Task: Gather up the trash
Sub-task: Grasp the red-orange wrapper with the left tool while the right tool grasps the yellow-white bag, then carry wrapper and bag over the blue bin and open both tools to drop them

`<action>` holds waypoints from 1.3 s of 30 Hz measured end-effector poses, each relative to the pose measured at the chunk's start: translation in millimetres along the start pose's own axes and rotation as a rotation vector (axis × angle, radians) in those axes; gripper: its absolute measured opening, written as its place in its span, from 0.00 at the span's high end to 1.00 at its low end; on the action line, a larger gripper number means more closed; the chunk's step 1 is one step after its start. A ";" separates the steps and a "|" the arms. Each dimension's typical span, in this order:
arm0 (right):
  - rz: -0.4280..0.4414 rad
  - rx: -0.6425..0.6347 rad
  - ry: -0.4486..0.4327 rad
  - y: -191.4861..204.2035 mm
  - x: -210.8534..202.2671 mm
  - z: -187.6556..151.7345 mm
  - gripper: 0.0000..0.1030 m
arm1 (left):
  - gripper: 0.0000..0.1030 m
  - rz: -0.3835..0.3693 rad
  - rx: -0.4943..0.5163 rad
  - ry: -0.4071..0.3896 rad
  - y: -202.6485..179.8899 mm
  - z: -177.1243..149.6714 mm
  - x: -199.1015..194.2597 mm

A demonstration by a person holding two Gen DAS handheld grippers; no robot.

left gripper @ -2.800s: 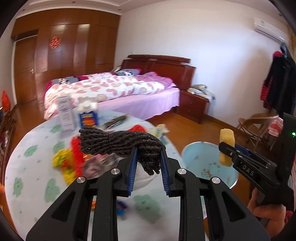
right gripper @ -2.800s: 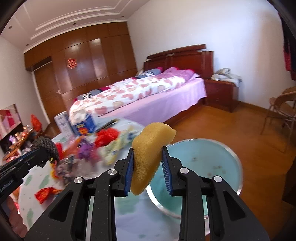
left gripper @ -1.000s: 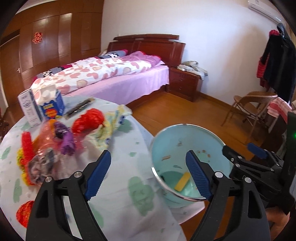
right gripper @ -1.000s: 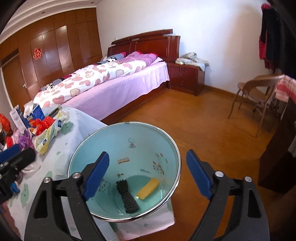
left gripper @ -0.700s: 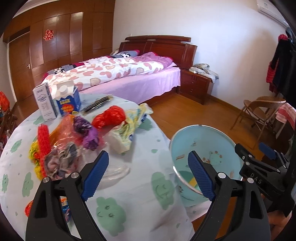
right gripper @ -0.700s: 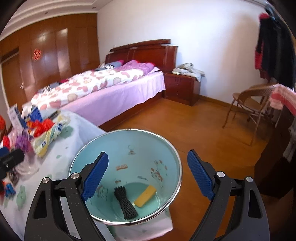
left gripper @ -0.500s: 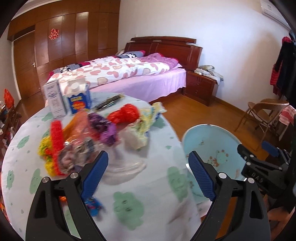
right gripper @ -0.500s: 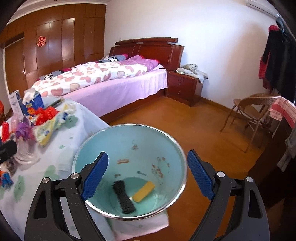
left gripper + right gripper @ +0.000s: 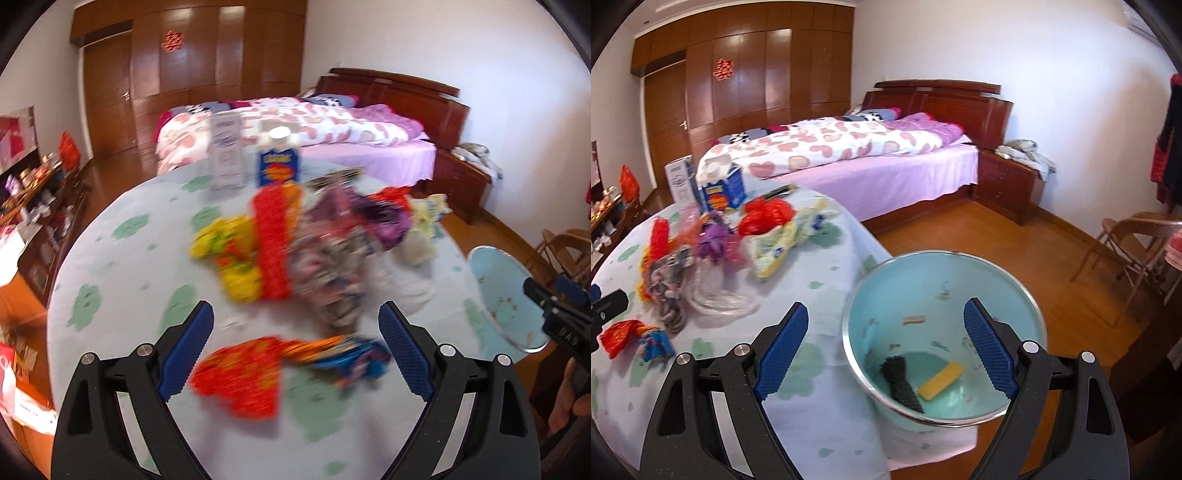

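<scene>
Inside bin [image 9: 1015,295], two items: dark bundle [image 9: 900,380], seemingly sponge [image 9: 941,380].

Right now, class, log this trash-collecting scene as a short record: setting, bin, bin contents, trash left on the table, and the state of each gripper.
setting: bedroom, round table with pale green-patterned cloth
bin: light blue round bin with metal rim, at the table's edge
bin contents: black knitted bundle; yellow sponge piece
trash left: pile of coloured wrappers; red-orange wrapper nearest the left gripper
left gripper: open, empty; jaws have just been opening
right gripper: open, empty, over the bin
</scene>
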State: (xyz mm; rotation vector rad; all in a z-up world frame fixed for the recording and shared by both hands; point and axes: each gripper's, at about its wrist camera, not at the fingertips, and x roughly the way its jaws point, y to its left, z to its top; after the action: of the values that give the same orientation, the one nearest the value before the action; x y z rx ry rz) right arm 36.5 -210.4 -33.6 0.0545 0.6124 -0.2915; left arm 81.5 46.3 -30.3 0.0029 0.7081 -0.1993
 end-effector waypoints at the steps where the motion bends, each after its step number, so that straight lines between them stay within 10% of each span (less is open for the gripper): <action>1: 0.010 -0.007 0.000 4.4 -0.5 0.9 0.19 | 0.14 0.005 -0.008 0.005 8.6 -3.2 -0.2; 14: 0.095 -0.073 0.034 61.8 3.7 -8.1 0.29 | 0.17 -0.016 0.034 0.109 26.4 -32.4 24.8; 21: 0.102 -0.017 0.039 54.9 15.2 2.6 0.35 | 0.67 -0.044 0.051 0.144 24.8 -33.4 36.2; 39: 0.227 0.196 0.216 67.2 122.1 55.6 0.62 | 0.81 0.030 -0.083 -0.041 79.2 6.1 -11.2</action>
State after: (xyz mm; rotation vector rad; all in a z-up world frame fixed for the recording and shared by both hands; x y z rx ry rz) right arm 181.8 -184.6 -60.6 0.3451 0.7836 -0.1249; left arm 91.7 125.5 -23.6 -0.0698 0.6746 -0.1409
